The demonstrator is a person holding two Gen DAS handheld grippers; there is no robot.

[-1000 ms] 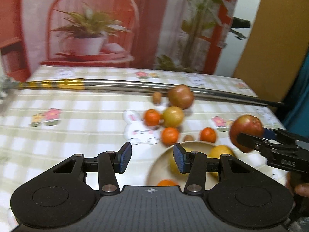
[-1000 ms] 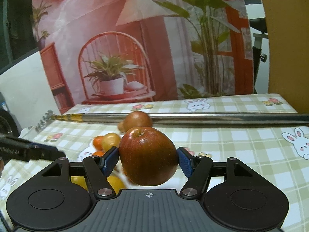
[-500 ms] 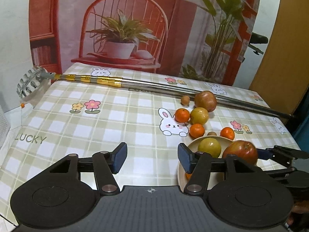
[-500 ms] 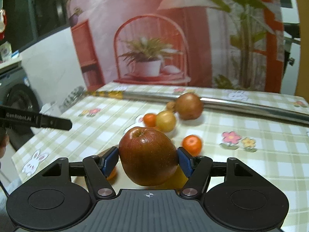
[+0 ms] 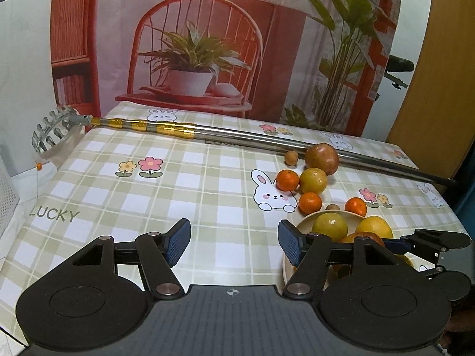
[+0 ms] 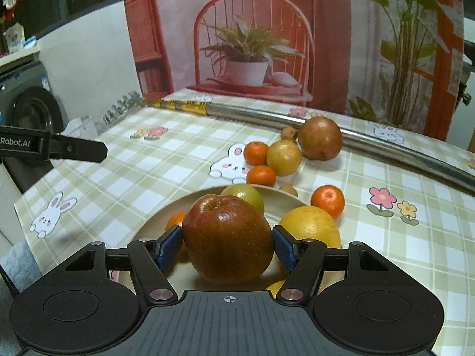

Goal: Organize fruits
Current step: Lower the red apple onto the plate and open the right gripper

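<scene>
The right gripper squeezes the apple low in the middle, over the plate. Dropped on the crowded fruit, it could roll off. The left gripper is opening, empty.

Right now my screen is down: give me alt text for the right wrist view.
The right hand-held gripper holds a red apple over a plate of fruit. Beyond it, tangerines lie on a checked tablecloth before a metal pole.
</scene>
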